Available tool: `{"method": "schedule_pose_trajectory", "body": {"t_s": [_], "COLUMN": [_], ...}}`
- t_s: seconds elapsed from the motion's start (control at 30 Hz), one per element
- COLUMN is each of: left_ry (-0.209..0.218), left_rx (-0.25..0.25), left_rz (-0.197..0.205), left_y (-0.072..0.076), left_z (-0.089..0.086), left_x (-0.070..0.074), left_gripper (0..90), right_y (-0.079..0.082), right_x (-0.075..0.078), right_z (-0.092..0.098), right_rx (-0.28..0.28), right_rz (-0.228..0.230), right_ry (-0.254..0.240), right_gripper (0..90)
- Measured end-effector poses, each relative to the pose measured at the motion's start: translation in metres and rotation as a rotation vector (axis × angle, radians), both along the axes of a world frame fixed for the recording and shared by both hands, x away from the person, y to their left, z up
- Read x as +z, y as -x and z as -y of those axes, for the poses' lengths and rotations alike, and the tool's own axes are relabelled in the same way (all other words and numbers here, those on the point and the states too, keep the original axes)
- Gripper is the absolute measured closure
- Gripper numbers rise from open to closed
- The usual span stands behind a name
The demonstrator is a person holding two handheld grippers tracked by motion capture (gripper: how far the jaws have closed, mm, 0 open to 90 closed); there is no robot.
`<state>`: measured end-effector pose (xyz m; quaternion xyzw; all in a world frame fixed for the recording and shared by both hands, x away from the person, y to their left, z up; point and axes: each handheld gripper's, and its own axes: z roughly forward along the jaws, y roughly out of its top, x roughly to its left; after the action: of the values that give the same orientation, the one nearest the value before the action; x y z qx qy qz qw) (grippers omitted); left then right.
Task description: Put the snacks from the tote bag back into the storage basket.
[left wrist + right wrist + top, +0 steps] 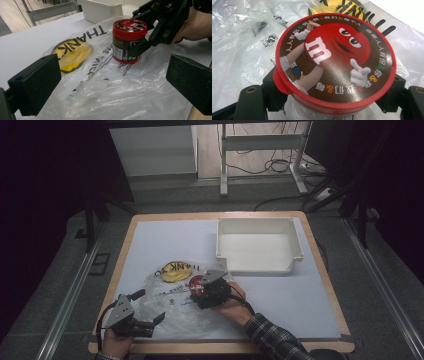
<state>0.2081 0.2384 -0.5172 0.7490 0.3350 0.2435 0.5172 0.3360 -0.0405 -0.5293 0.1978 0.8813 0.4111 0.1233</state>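
A small jar with a red lid [334, 60] and a cartoon candy label stands upright on a clear plastic bag [170, 309] at the table's front. My right gripper [201, 289] is shut on the jar [196, 283], its jaws pressing the sides just below the lid. One black finger [142, 46] shows against the jar [127, 41] in the left gripper view. My left gripper [148, 306] stands open at the bag's front left corner with nothing between its jaws, pointing toward the jar. The bag [105, 90] carries black lettering and a yellow round print [175, 272].
A white rectangular bin [295, 245] sits empty at the back right of the pale mat. The table's wooden edge [220, 347] runs just in front of both hands. Beyond the table, a metal frame and cables [270, 165] lie on the floor.
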Motion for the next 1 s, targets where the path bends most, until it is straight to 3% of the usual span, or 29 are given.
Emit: {"method": "schedule_pose_trajectory", "body": {"t_s": [0.27,1.0], "left_ry": [0.0,-0.001], "left_rx": [0.0,0.002], "left_rz": [0.0,0.001], "left_y": [0.0,0.0], "left_z": [0.0,0.0], "left_x": [0.0,0.0], "left_gripper": [0.0,0.0], "right_y": [0.0,0.008], "right_x": [0.002,0.026], "right_z": [0.001,0.011], "right_rx": [-0.009,-0.014], "right_rz": [-0.026,0.019], "right_ry": [-0.01,-0.02], "right_gripper": [25.9,25.9]}}
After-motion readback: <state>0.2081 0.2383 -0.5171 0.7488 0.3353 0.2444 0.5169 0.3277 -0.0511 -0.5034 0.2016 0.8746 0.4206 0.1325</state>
